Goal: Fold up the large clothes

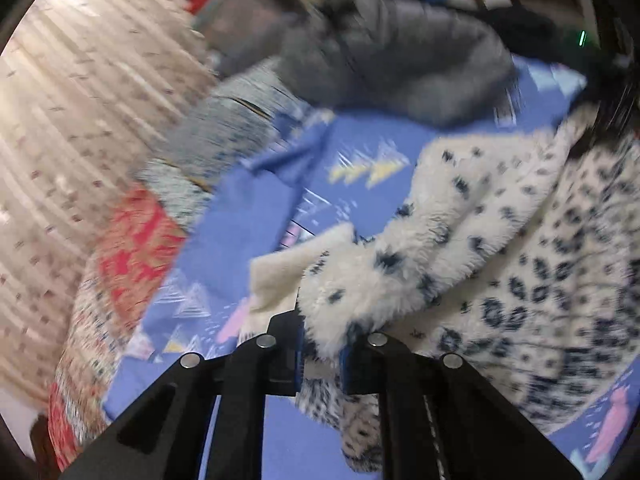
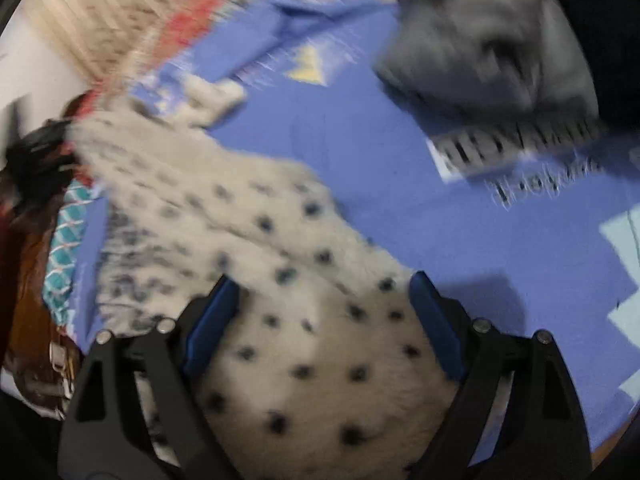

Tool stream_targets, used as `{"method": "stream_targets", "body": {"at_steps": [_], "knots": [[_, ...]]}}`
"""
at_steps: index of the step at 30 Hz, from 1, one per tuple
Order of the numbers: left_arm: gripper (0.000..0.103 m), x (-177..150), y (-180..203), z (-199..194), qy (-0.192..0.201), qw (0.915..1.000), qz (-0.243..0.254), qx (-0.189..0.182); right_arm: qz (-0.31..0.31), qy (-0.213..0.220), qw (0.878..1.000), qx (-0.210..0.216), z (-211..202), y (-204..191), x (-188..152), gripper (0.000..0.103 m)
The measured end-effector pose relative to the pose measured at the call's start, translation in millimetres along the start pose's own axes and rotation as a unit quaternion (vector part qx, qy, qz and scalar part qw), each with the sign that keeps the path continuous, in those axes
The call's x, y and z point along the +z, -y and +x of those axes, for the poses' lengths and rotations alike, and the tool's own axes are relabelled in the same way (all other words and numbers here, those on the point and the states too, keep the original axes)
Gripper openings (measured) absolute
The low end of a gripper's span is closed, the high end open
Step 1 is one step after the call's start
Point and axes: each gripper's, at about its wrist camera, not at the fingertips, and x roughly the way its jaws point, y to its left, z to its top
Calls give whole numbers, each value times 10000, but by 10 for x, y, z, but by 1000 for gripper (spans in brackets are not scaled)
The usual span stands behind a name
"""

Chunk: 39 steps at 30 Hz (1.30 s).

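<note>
Your left gripper (image 1: 320, 344) has its fingers clenched on a fold of the spotted fleece garment (image 1: 500, 240). Your right gripper (image 2: 324, 316) has its fingers spread wide, straddling the same garment (image 2: 312, 360) without pinching it. The garment lies spread across the blue patterned bedsheet (image 2: 460, 248), near a grey garment (image 1: 400, 64).

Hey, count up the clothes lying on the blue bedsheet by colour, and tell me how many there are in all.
White fleece with dark spots: 1, the spotted fleece garment, pinched in the left tongs.
Grey: 1, the grey garment lying further back on the blue sheet.
Total: 2
</note>
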Motion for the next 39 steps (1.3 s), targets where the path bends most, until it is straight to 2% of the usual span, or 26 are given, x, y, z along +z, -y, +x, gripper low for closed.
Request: {"method": "stream_targets", "body": {"at_steps": [1,2,3,6,7,8,9,11,13,14,15,16,18,19,20,23,24,25,27,29,30,32,35,37,38,39], "knots": [[36,7,-9,-100,48,9999,-86,67,-12,4,10000,50,-19,-52,-10,44],[36,-19,10,-285,122,9996,-239,96,-41,105,9999,117,-111,-159,-15,22],[35,-49,38,-492,228,9988,-392,202,-239,417,9987,196,-301,-338,-18,7],[34,-108,3,-1056,577,9925,-930,550,-964,1421,9851,135,-939,-890,-61,6],[34,-129,-50,-1215,696,9894,-1116,617,-1271,1871,9739,156,-1253,-1150,-95,6],[34,-167,-127,-1493,907,9827,-1432,745,-1492,2216,9635,156,-1485,-1346,-130,6],[34,-192,-191,-1718,1071,9765,-1667,849,-1791,2675,9467,131,-1805,-1614,-185,6],[33,-248,-332,-2243,1482,9592,-2163,1060,-2182,3311,9180,80,-2282,-2021,-264,5],[33,-267,-430,-2649,1772,9449,-2418,1314,-2400,3796,8934,64,-2676,-2341,-298,5],[33,-263,-491,-2949,1997,9347,-2527,1501,-2503,4073,8783,62,-2892,-2504,-332,5],[33,-251,-524,-3168,2155,9271,-2596,1630,-2630,4426,8573,43,-3171,-2728,-377,5],[33,-231,-561,-3426,2338,9178,-2669,1779,-2699,4649,8432,12,-3360,-2851,-411,5],[33,-142,-636,-3974,2747,8969,-2748,2111,-2874,5169,8062,-168,-3758,-3196,-473,5],[33,-95,-657,-4199,2908,8877,-2753,2273,-2914,5335,7936,-243,-3921,-3301,-513,5],[33,-8,-688,-4524,3141,8738,-2754,2489,-2943,5478,7826,-297,-4092,-3393,-560,5],[33,195,-838,-4990,3332,8548,-2787,2841,-3010,5814,7542,-499,-4472,-3715,-566,5],[33,244,-876,-5046,3314,8536,-2779,2903,-3026,5837,7515,-545,-4540,-3792,-540,5],[33,311,-933,-5086,3262,8525,-2769,3002,-3037,5815,7525,-574,-4590,-3865,-483,5],[33,438,-1087,-5032,2990,8581,-2740,3150,-3018,5721,7599,-638,-4580,-3943,-349,5],[33,469,-1218,-4863,2679,8658,-2755,3205,-2974,5471,7796,-672,-4455,-3934,-154,5],[33,475,-1273,-4721,2491,8712,-2757,3209,-2943,5312,7918,-654,-4339,-3919,-30,5],[33,405,-1414,-4344,2042,8826,-2793,3183,-2835,4843,8259,-545,-3953,-3834,288,5],[33,98,-1653,-3568,1302,8968,-3071,2905,-2671,4118,8698,-499,-3183,-3682,735,5],[33,-126,-1783,-3075,817,9013,-3247,2750,-2527,3468,9018,-515,-2449,-3583,1079,5],[33,-278,-1879,-2698,462,9031,-3339,2661,-2485,3268,9103,-535,-2193,-3572,1204,5],[33,-412,-1955,-2380,166,9028,-3409,2617,-2412,2963,9224,-571,-1744,-3516,1377,5]]}}
